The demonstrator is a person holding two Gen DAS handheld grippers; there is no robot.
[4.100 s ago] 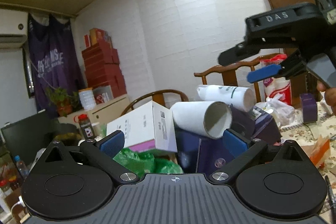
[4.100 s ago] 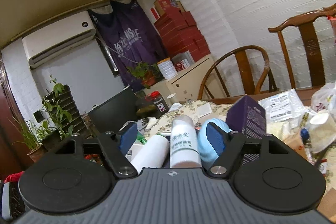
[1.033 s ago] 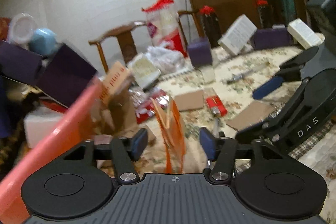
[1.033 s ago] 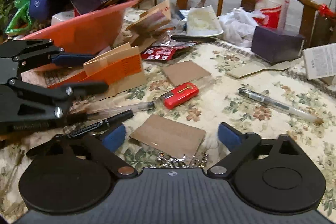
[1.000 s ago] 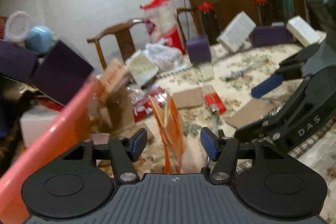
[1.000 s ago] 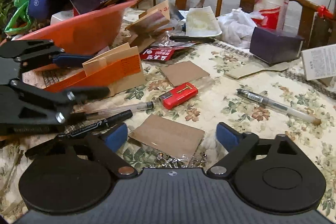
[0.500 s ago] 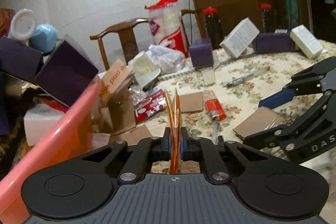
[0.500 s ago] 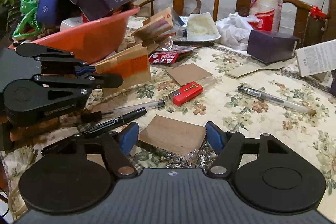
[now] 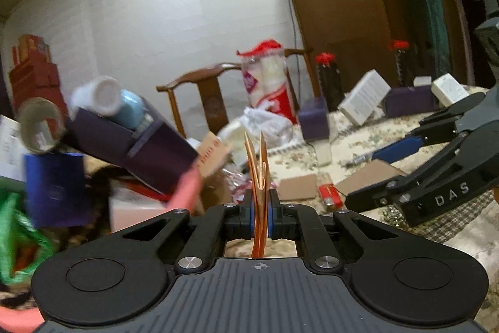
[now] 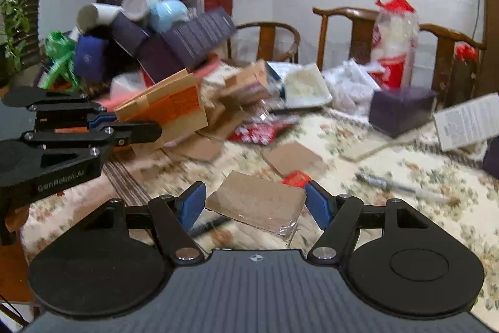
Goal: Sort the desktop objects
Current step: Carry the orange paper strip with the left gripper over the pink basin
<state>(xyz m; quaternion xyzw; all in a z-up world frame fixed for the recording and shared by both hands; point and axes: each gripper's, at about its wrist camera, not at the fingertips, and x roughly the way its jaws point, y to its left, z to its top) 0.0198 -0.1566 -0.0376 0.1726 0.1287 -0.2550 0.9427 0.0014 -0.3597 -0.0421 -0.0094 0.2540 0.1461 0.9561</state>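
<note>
My left gripper (image 9: 260, 217) is shut on a flattened orange carton (image 9: 259, 164), which stands edge-on between the blue pads. The right wrist view shows that carton (image 10: 168, 108) held off the table, in front of the heaped basin. My right gripper (image 10: 254, 205) is shut on a brown cardboard piece in a clear sleeve (image 10: 255, 202); both pads touch its edges and it hangs above the flowered tablecloth (image 10: 389, 223). In the left wrist view the right gripper (image 9: 374, 173) reaches in from the right with the cardboard piece (image 9: 368, 177) between its fingers.
A pink-orange basin (image 9: 187, 186) at the left is piled with purple boxes (image 10: 187, 42) and tubes. On the cloth lie a red lighter (image 9: 330, 195), a pen (image 10: 402, 186), another cardboard piece (image 10: 293, 158) and a black marker (image 10: 209, 223). A purple box (image 10: 399, 108) and wooden chairs stand behind.
The left jaws closed on the orange carton and raised it toward the basin. The right jaws narrowed onto the cardboard piece and lifted it off the cloth.
</note>
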